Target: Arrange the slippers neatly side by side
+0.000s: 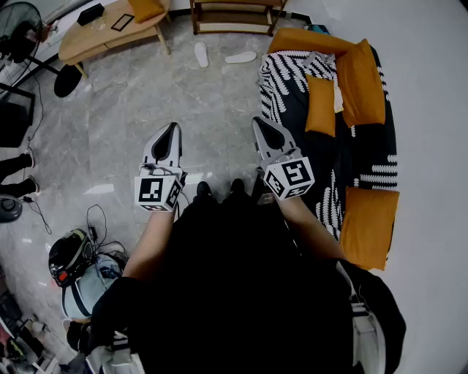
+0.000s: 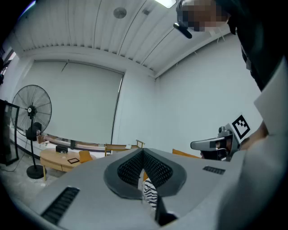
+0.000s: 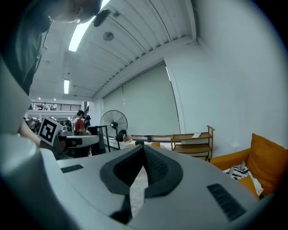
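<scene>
Two white slippers lie apart on the grey floor at the far end of the room: one slipper points along the floor away from me, the other slipper lies crosswise to its right. My left gripper is held level in front of me, shut and empty. Beside it my right gripper is shut and empty too. Both are well short of the slippers. In the left gripper view the jaws meet at the tips; in the right gripper view the jaws meet likewise. No slipper shows in either gripper view.
A sofa with orange cushions and a black-and-white throw fills the right. A wooden shelf stands behind the slippers, a low wooden table at far left. A standing fan, cables and a helmet lie left.
</scene>
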`<state>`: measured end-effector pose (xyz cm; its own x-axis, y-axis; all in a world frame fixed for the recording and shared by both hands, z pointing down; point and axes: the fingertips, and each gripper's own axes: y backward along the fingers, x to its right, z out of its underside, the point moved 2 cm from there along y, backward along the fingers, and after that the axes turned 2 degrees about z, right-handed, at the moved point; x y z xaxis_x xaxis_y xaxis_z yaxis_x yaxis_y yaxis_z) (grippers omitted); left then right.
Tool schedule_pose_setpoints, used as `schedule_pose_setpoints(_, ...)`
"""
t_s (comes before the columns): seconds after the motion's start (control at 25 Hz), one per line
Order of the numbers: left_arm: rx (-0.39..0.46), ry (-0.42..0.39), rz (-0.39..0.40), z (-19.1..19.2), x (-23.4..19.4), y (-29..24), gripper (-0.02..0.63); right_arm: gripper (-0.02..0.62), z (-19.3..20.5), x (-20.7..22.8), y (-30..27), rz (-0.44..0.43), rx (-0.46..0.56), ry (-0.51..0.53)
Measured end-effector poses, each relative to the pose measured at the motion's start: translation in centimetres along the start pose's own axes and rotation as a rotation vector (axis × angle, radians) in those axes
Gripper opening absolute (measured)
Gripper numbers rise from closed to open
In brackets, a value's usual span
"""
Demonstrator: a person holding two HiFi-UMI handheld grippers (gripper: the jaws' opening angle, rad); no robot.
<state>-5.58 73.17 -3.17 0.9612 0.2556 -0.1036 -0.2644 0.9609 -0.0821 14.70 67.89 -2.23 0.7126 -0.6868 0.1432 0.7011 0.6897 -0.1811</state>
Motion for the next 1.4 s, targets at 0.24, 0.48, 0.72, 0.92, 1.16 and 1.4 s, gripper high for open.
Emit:
schedule_pose_setpoints(0.24, 0.023, 0.008, 0.028, -1.0, 0.0, -0.1, 0.015, 0.032, -0.6, 0.4, 0.1, 0.026, 0.015, -0.011)
schedule_pose_setpoints(0.48, 0.045, 0.015, 0.05, -1.4, 1.1, -0.8, 0.015, 0.032, -1.1, 2.9, 2.1, 0.044, 0.071, -0.068)
schedule_pose_setpoints(0.72, 0.037, 0.003, 0.06, -1.1, 3.3, -1.9, 0.015, 0.032, -0.1, 5.5, 3.9, 0.107, 0.048, -0.068)
schedule_pose_setpoints(0.92, 0.033, -0.001, 0.063, -1.0, 5.7, -3.0, 0.015, 0.032, 0.2, 6.9, 5.2, 0.065, 0.052, -0.078)
schedule_pose_setpoints(1.16, 0.037, 0.02, 0.054, -0.8, 8.3, -4.2, 0.015, 0.032, 1.1, 9.1, 6.5, 0.041, 0.043, -0.082)
schedule_pose_setpoints(1.4, 0.01, 0.05, 0.019, 0.2, 8.2, -4.4, 0.015, 0.032, 2.4, 10.6, 6.1, 0.023, 0.013, -0.11)
